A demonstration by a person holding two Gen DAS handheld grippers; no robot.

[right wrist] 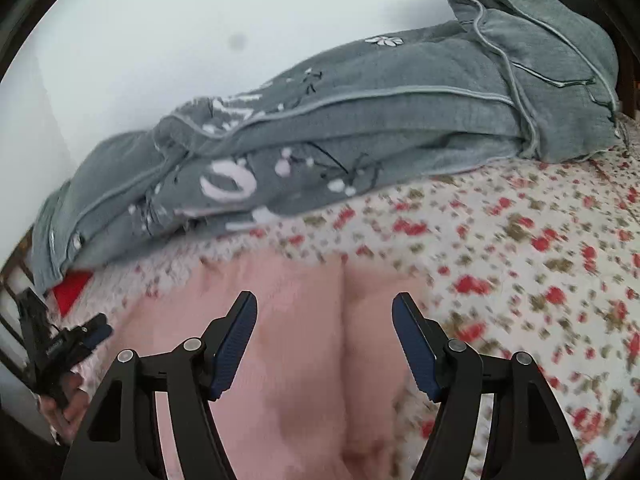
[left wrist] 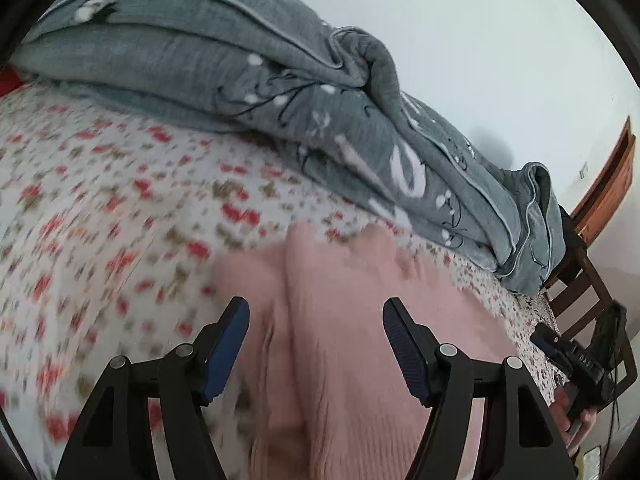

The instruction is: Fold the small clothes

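A: Where is the garment?

B: The pink knit garment (left wrist: 340, 340) lies on the floral bedsheet (left wrist: 100, 200), directly under both tools. A long crease runs along it, seen in both wrist views (right wrist: 288, 340).

A: And the 2 grippers?

B: The left gripper (left wrist: 316, 344) has its jaws spread wide, with nothing between the blue pads (left wrist: 226, 352); the pink fabric shows through the gap. The right gripper (right wrist: 324, 344) is the same: jaws apart, holding nothing, poised over the garment. Whether either tip touches the cloth I cannot tell; both views are blurred.

A: Any boxes or baskets?

B: No container shows in either view. Behind the garment a grey quilt (left wrist: 248, 80) with white flower print lies bunched along the white wall (left wrist: 480, 40). A small red item (right wrist: 74, 290) peeks from under the quilt's end in the right wrist view.

A: Can each tool see the other?

B: Yes. The right gripper appears at the left view's right edge (left wrist: 576, 364), beside a wooden chair (left wrist: 580, 280); the left gripper sits at the right view's left edge (right wrist: 68, 344).
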